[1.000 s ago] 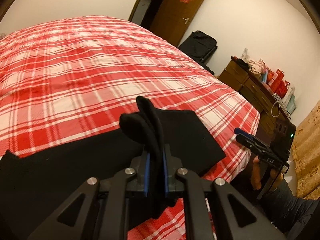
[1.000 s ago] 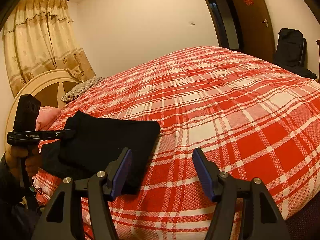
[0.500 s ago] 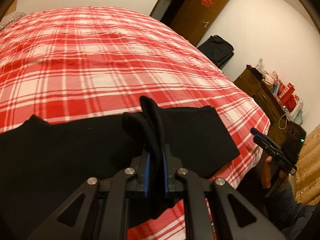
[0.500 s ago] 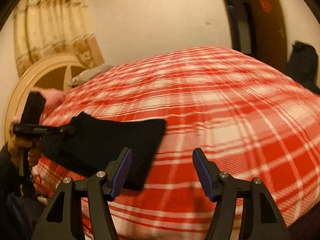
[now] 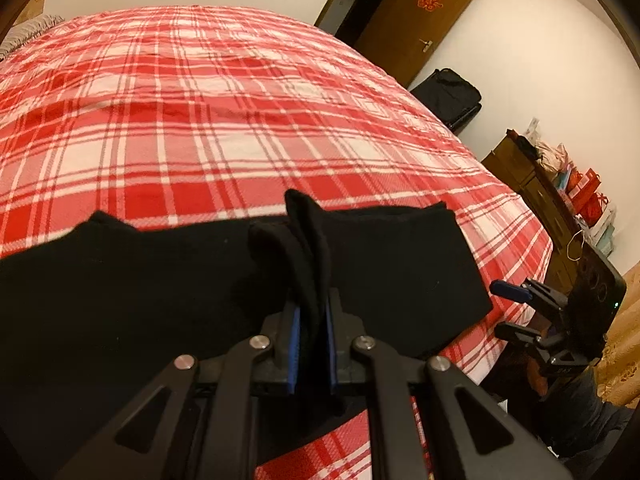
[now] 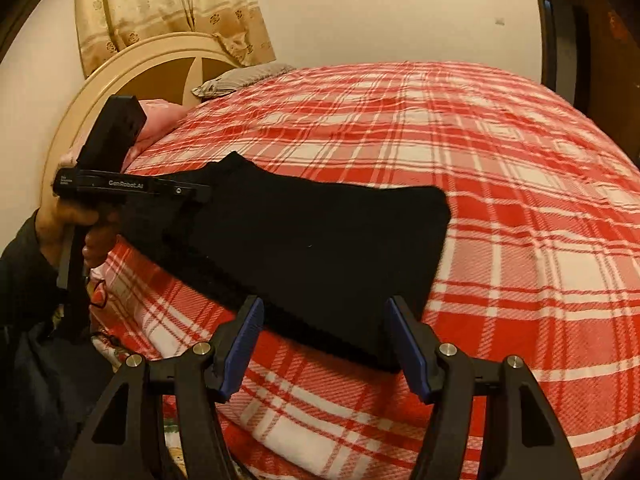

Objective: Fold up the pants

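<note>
The black pants (image 5: pixel 140 272) lie along the near edge of the red plaid bed (image 5: pixel 224 120), partly folded. My left gripper (image 5: pixel 311 320) is shut on a bunched fold of the pants, pinched upright between its blue pads. In the right wrist view the pants (image 6: pixel 320 240) lie flat ahead, and the left gripper (image 6: pixel 200 192) grips their far left edge. My right gripper (image 6: pixel 326 336) is open and empty, its jaws straddling the near edge of the pants without closing. It also shows in the left wrist view (image 5: pixel 508 290) at the right of the pants.
A cream headboard (image 6: pixel 132 76), a grey pillow (image 6: pixel 244 78) and a pink cloth (image 6: pixel 156 120) are at the bed's head. A brown door (image 5: pixel 420 20), a black bag (image 5: pixel 448 98) and a wooden dresser (image 5: pixel 532 184) with red bags stand past the bed's foot.
The right gripper has moved in toward the pants, which now lie between its open jaws. The left gripper keeps its grip and has shifted along the bed; more of the pants show to its left.
</note>
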The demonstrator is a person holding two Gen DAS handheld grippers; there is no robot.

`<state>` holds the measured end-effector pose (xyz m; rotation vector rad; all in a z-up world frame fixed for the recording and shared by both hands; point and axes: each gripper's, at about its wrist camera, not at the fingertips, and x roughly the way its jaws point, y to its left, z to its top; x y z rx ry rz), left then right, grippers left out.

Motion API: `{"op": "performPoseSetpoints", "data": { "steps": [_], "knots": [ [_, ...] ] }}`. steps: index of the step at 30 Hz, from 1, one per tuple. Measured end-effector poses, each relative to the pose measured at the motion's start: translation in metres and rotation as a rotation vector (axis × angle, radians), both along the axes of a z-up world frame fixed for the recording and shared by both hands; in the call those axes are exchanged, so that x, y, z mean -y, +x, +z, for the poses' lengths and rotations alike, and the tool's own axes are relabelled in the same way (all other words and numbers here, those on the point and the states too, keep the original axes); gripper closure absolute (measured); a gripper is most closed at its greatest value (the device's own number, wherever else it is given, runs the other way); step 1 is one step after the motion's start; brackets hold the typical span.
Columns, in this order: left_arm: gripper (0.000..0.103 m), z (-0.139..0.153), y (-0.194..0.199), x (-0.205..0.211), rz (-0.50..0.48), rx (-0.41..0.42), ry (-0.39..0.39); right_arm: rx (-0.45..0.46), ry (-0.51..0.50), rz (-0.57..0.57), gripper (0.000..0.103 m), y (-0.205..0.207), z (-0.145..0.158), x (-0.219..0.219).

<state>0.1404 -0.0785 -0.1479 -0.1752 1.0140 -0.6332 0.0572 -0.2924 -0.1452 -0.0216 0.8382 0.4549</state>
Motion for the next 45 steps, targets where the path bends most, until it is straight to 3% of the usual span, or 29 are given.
{"op": "performPoseSetpoints", "data": {
  "steps": [6,10,16,22,25,27,34,36,40,43,45],
  "knots": [
    [0.092,-0.001,0.005,-0.012,0.031,0.007,-0.004,-0.009,-0.016,0.012,0.038,0.004,-0.002,-0.014],
    [0.092,-0.015,0.008,-0.011,0.016,-0.035,0.008,-0.109,-0.088,-0.010,0.038,0.016,-0.027,-0.014],
    [0.088,-0.019,0.003,-0.011,0.028,-0.026,0.032,-0.067,-0.076,0.032,0.038,0.017,-0.002,-0.014],
    [0.071,-0.017,-0.001,-0.011,0.027,-0.010,0.074,-0.016,0.023,-0.023,0.038,0.074,0.022,-0.003],
    [0.060,-0.014,-0.004,-0.010,0.023,0.011,0.088,-0.129,0.029,-0.049,0.038,0.113,-0.003,0.002],
    [0.049,-0.010,-0.006,-0.008,0.016,0.038,0.106,-0.155,0.018,-0.065,0.038,0.121,-0.016,0.004],
    [0.044,-0.008,-0.007,-0.005,0.016,0.058,0.132,-0.072,0.022,-0.077,0.038,0.089,0.005,0.003],
    [0.031,-0.004,-0.009,-0.007,0.039,0.080,0.147,-0.049,0.042,-0.045,0.038,0.073,0.013,-0.006],
    [0.027,-0.005,-0.008,-0.011,0.061,0.090,0.170,-0.080,0.057,0.061,0.038,0.044,0.005,-0.031],
    [0.027,-0.009,-0.006,-0.014,0.079,0.078,0.184,-0.142,-0.048,0.085,0.038,0.036,-0.024,-0.052],
    [0.027,-0.009,-0.008,-0.016,0.082,0.080,0.186,-0.099,-0.114,0.091,0.038,0.029,-0.028,-0.061]
  ]
}}
